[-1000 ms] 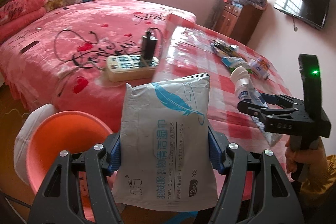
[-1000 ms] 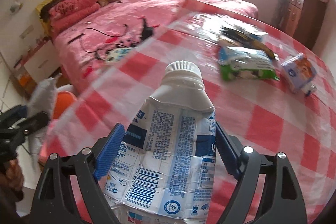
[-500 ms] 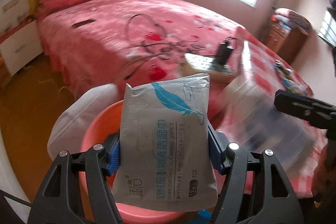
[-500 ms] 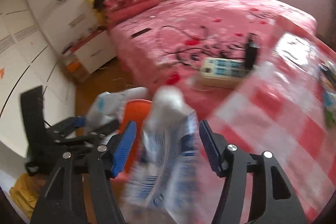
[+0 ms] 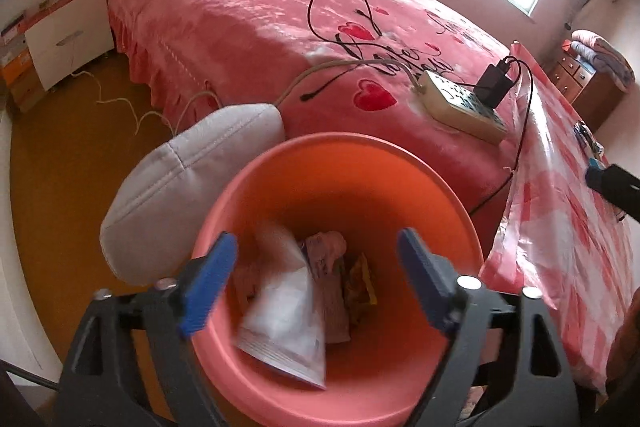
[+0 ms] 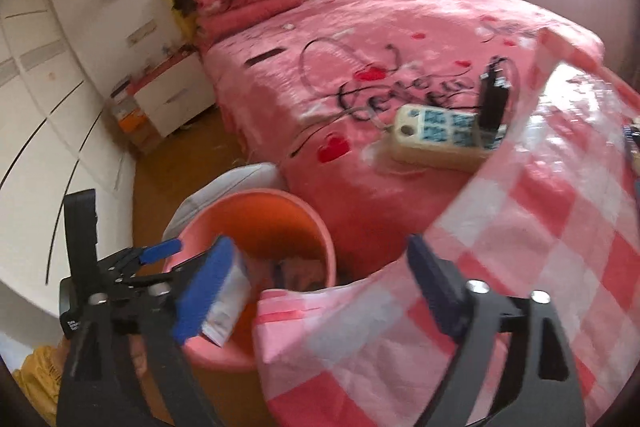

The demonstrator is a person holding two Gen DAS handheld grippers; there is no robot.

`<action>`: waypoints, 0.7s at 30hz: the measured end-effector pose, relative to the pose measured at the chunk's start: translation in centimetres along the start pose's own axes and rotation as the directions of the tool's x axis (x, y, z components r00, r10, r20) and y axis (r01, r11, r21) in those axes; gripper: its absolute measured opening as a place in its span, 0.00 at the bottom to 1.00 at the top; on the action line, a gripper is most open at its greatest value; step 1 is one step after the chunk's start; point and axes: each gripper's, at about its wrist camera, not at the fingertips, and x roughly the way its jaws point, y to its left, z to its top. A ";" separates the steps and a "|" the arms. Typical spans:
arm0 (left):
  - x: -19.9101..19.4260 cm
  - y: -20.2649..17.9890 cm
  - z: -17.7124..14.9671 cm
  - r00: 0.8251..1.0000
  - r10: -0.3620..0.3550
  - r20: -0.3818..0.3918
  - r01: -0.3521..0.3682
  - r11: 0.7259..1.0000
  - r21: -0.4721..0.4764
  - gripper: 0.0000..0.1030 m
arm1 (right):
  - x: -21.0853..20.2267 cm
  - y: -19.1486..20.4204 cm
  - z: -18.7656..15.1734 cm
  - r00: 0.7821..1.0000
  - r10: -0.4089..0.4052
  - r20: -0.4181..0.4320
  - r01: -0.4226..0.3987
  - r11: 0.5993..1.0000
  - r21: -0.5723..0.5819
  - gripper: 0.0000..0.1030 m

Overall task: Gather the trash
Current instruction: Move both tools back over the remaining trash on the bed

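Both grippers now sit at the orange bin (image 5: 340, 195), which stands on the floor between the bed (image 5: 280, 27) and the table (image 6: 540, 247) with the checked cloth; half a second ago each carried trash, and both sets of jaws now stand wide apart and empty. Left gripper (image 5: 316, 279) hovers directly over the bin mouth, its wipes packet (image 5: 286, 327) blurred inside on top of older wrappers; right gripper (image 6: 320, 275) is beside the rim with a white carton (image 6: 228, 303) at its left jaw, seemingly dropping in. Judgement: this drop-off is essentially done; more trash likely remains on the table.
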 end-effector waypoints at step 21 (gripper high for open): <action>-3.8 -7.0 1.6 0.995 0.038 0.088 -0.052 0.985 0.164 0.93 | -3.8 -5.7 -4.0 0.985 -0.168 0.035 0.164 0.981 0.104 0.91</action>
